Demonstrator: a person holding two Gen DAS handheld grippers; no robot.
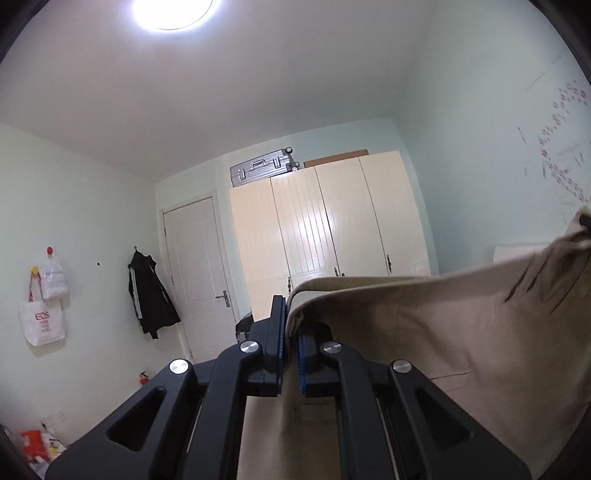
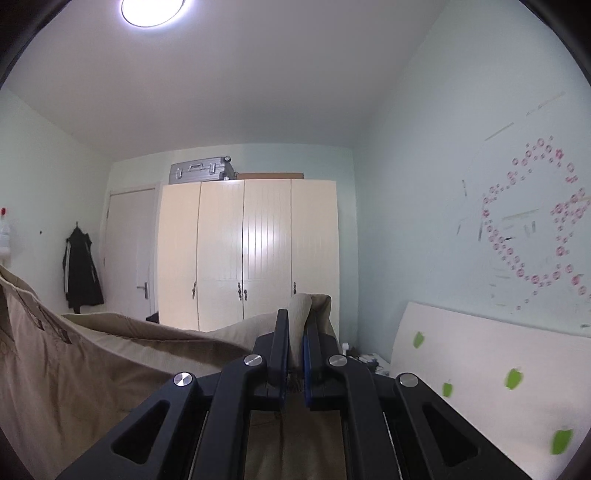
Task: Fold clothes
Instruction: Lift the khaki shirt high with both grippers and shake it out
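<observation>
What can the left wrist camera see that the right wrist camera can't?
Only the left wrist view shows the white tote bag and the red fire extinguisher. Only the right wrist view shows the white board with green stickers. Both show the beige garment, pinched by the left gripper and the right gripper, plus the cream wardrobe and grey suitcase.

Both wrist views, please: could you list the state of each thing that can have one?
Left tool: shut on the beige garment.
Right tool: shut on the same garment.
Beige garment: held up, spanning between both tools.
Wardrobe: doors closed.
Room door: closed.
Ceiling light: on.
Black jacket: hanging on the wall.
</observation>
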